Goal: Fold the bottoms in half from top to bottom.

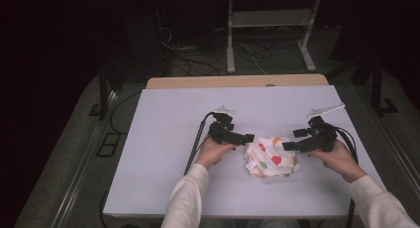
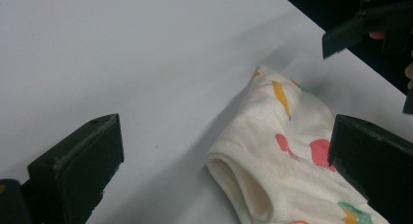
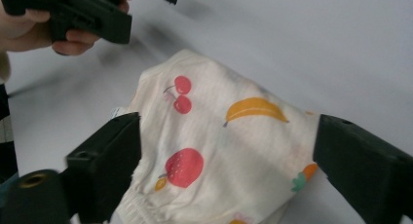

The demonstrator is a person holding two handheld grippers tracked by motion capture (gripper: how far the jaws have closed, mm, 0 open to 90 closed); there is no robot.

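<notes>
Garment: fruit-print white cloth (image 1: 271, 156), folded into a small bundle, lying on the table just right of centre in the high view, between my two grippers.
Garment detail: in the right gripper view I see cherries, a banana and a red strawberry printed on the cloth (image 3: 219, 146), with a gathered hem at the bottom edge of the frame; in the left gripper view a rolled, open fold of the cloth (image 2: 272, 160) faces the camera at lower centre.
Sleeves: my white sleeves (image 1: 190, 200) come in from the bottom edge of the high view.
Left gripper: left gripper (image 1: 236, 137) sits left of the cloth in the high view, its tips at the cloth's upper left edge; jaws spread wide, nothing pinched. In its own view one jaw stands at lower left over bare table, the other at lower right in front of the cloth; I cannot tell whether that one touches the fabric.
Right gripper: right gripper (image 1: 293, 140) sits right of the cloth in the high view, jaws apart and not clamped on anything. In its own view the cloth lies between and beyond the two jaws, pads clear of it.
Table: pale lilac-white table (image 1: 163, 139), bare around the cloth.
Far ground: dark floor with cables (image 1: 198, 59) and white stand legs (image 1: 230, 49) across the upper frame.
</notes>
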